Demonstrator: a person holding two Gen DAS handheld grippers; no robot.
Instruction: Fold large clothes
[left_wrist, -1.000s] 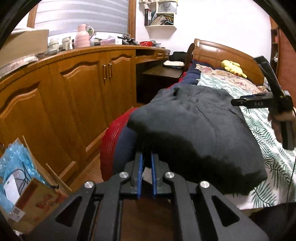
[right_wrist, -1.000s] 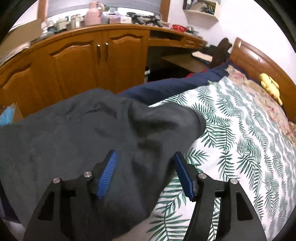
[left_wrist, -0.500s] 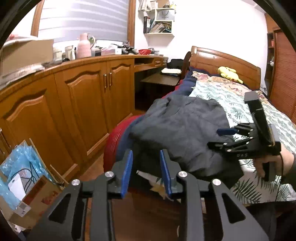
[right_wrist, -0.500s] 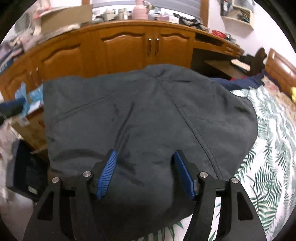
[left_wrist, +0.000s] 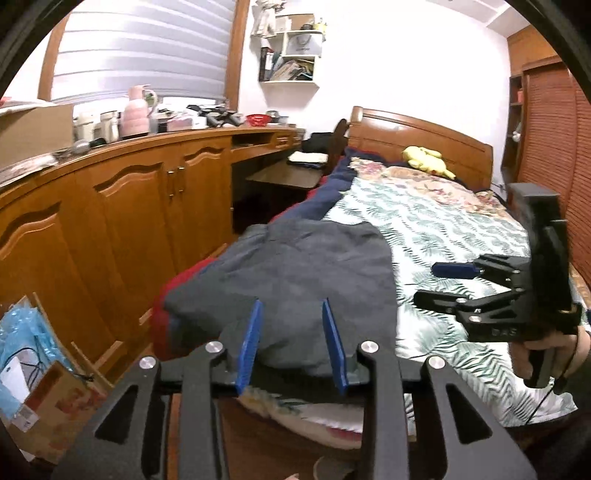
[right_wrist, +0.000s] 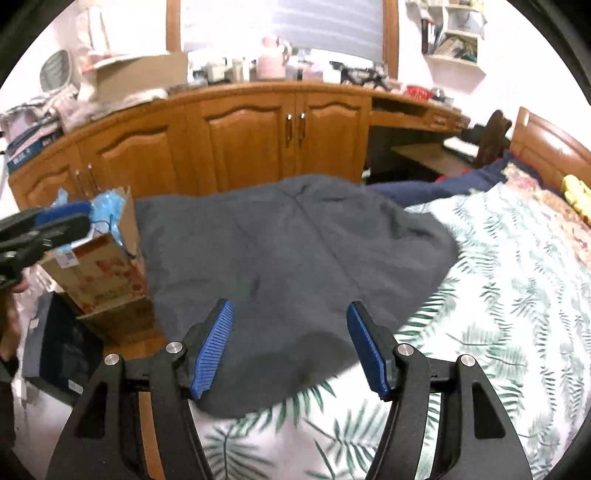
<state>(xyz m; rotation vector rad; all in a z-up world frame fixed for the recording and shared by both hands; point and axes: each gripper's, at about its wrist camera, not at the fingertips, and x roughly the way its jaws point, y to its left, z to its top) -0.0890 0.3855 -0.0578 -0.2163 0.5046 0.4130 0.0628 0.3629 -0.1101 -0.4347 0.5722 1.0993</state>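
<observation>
Garment on bed edge, cabinets behind, cardboard box left

The leaf-print bedspread lies bare to the right of the dark grey garment, open from the near edge up to the yellow plush toy by the far headboard. On the left, wooden cabinets wall off a narrow floor strip. A cardboard box with blue plastic stands in that strip, just beside the garment's left edge, with 1 dark flat box nearer
</observation>
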